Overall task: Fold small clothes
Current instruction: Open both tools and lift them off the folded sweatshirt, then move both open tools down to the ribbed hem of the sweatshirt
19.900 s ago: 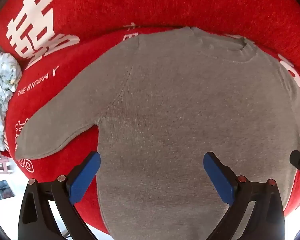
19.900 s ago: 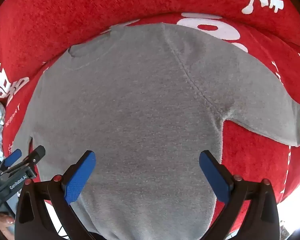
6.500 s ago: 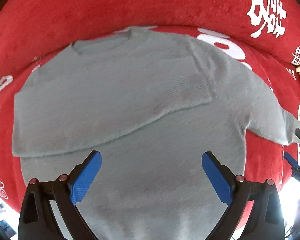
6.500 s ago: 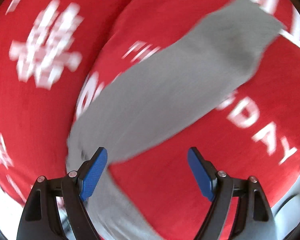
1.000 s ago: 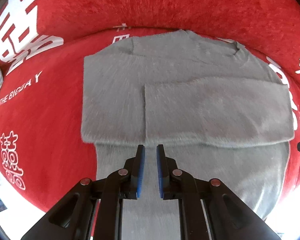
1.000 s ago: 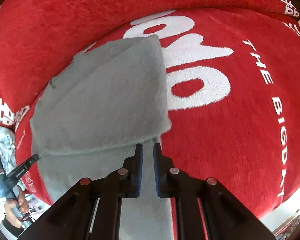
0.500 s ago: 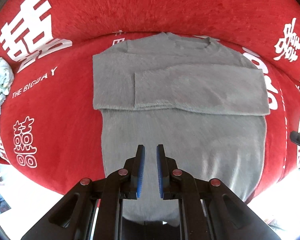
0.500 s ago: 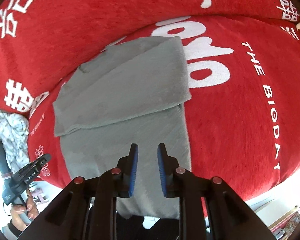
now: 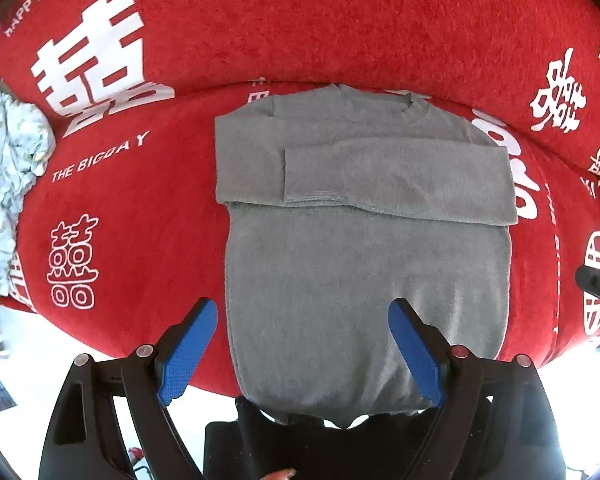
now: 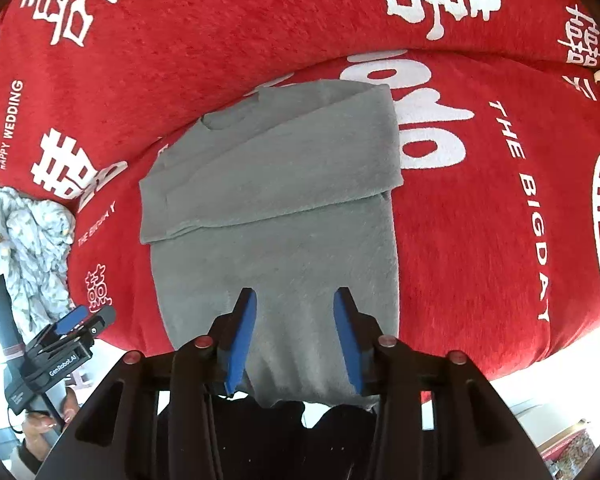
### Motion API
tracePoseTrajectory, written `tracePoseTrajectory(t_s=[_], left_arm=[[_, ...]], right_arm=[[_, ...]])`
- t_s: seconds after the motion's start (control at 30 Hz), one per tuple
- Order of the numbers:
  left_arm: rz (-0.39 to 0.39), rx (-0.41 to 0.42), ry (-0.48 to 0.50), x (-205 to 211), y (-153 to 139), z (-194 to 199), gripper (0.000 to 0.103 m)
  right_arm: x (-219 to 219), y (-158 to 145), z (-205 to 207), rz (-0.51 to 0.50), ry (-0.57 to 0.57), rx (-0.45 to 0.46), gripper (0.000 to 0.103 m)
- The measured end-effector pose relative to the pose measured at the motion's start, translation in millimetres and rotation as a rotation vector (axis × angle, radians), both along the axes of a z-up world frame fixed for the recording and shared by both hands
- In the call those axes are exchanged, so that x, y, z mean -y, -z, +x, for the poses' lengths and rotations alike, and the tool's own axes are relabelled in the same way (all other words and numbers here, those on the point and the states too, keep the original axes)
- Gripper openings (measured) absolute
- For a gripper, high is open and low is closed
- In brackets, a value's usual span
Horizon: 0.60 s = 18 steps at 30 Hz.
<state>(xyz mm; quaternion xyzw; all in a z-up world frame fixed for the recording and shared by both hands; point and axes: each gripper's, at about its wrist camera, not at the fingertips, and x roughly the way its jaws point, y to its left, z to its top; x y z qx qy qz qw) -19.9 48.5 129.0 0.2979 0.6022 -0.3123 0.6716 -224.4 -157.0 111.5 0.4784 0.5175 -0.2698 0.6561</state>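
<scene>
So the grey sweater (image 9: 364,272) is lying flat on the red blanket (image 9: 148,240), neck away from the camera, both sleeves already folded across the chest, with the hem drooping over the near edge of the cushion.

What just changed: a second ago both tongs were pinched nearly shut and sitting low over the sleeve fold. Now the view is wider and the whole garment fits in frame, so the sleeve step looks finished to me (next up is probably grabbing the hem and folding it toward the collar, but that's my guess).

The left gripper (image 9: 304,348) has its jaws opening, spread wide with nothing between them, framing the lower left of the sweater from above. The right gripper (image 10: 296,336) is opening too, about halfway, empty, over the hem area nearer the right edge. Neither touches the fabric.

Off to the left sits a crumpled floral cloth (image 9: 8,168), well apart from the sweater.
</scene>
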Motion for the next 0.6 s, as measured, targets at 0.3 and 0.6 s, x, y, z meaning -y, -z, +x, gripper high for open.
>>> tracePoseTrajectory(t_s=[0.3,0.6], left_arm=[[-0.013,0.025,-0.017,-11.1,-19.2,-3.9,0.103],[-0.023,0.047,-0.037,-13.4,-30.5,-9.5,0.103]], right_arm=[[-11.8,-27.1,6.0,-0.092,-0.032,0.038,0.103],[-13.7,-30.6,3.5,-0.049,-0.05,0.025,0.103]])
